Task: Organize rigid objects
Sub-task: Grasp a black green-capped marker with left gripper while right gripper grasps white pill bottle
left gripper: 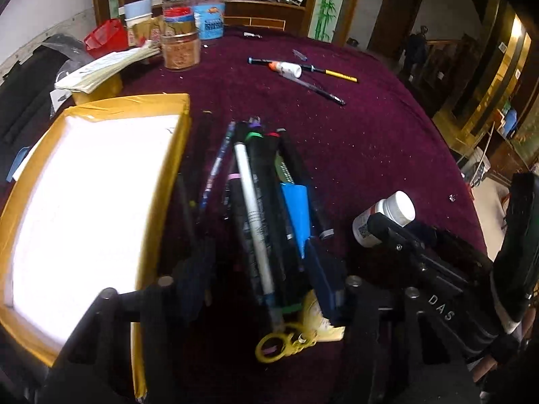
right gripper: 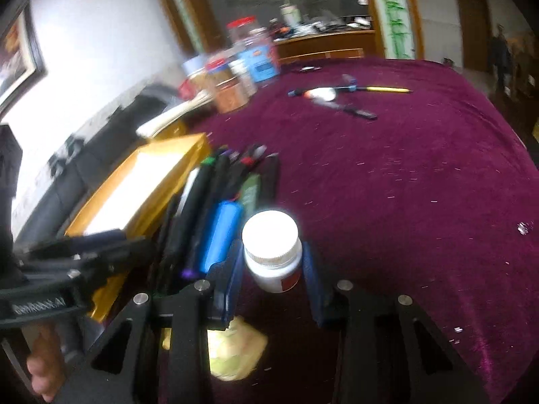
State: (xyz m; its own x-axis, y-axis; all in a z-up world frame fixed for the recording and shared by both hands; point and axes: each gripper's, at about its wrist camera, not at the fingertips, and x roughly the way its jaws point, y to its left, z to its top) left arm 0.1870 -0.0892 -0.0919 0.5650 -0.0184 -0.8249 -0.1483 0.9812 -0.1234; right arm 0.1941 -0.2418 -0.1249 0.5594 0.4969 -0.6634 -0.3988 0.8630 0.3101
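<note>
On a surface (left gripper: 387, 141) draped in maroon velvet, the left gripper (left gripper: 259, 269) holds its fingers clamped around a bundle of markers and pens (left gripper: 259, 202), with a blue cylinder (left gripper: 296, 208) in the bundle against the right-hand finger. A yellow-rimmed box (left gripper: 175, 155) with a white lining lies at the bundle's nine o'clock, just beside it. A yellow plastic ring (left gripper: 269, 348) and a pale yellow wrapper (left gripper: 323, 326) sit beneath the gripper at six o'clock. The right gripper (right gripper: 273, 262) brackets a white-capped pill bottle (right gripper: 273, 252), standing upright on the cloth; the fingers sit close on either side, but the blur does not show whether they press it, so their grip cannot be told. From the right wrist view the bundle lies at the bottle's ten o'clock. Toward twelve o'clock, well apart, a glue stick (left gripper: 286, 69), a yellow-ended pencil (left gripper: 337, 74) and a dark pen (left gripper: 320, 91) lie crossed on the cloth. Food jars (left gripper: 180, 43) cluster at the far edge at eleven o'clock, near a stack of papers (left gripper: 101, 67).
</note>
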